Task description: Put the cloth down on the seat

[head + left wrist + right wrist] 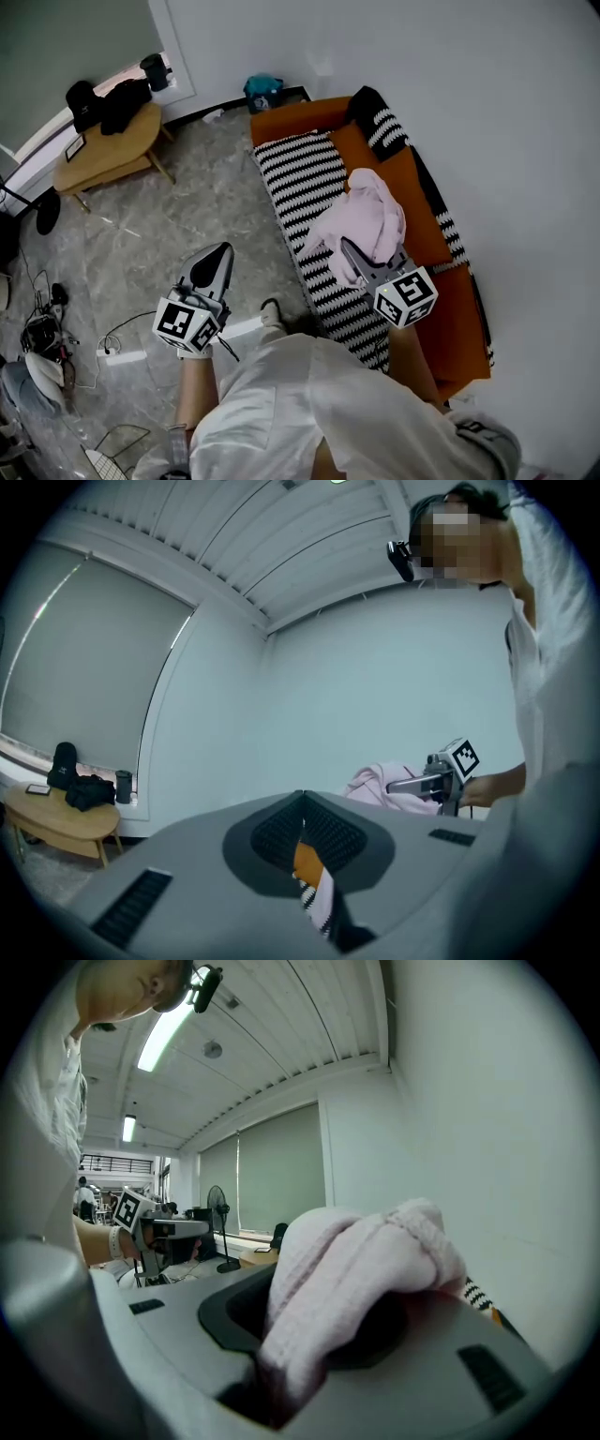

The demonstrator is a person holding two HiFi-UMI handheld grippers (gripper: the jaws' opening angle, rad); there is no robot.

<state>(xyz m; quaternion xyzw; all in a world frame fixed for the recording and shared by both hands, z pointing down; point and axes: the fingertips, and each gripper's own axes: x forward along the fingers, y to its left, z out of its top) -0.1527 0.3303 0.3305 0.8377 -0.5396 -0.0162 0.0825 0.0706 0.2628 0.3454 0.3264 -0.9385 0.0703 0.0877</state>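
Note:
A pale pink cloth (371, 217) hangs bunched in the air above the sofa's black-and-white striped seat (302, 187). My right gripper (353, 255) is shut on the cloth. In the right gripper view the cloth (361, 1265) bulges out over the jaws and hides the fingertips. My left gripper (215, 263) hovers over the marble floor to the left of the sofa. Its jaws are pressed together with nothing between them in the left gripper view (302, 806), where the pink cloth (380, 785) and the right gripper show in the distance.
The orange sofa (461, 328) stands against the white wall at the right. A low wooden table (105, 155) with black items is at the far left. A teal bag (263, 89) sits in the corner. Cables and a power strip (124, 355) lie on the floor.

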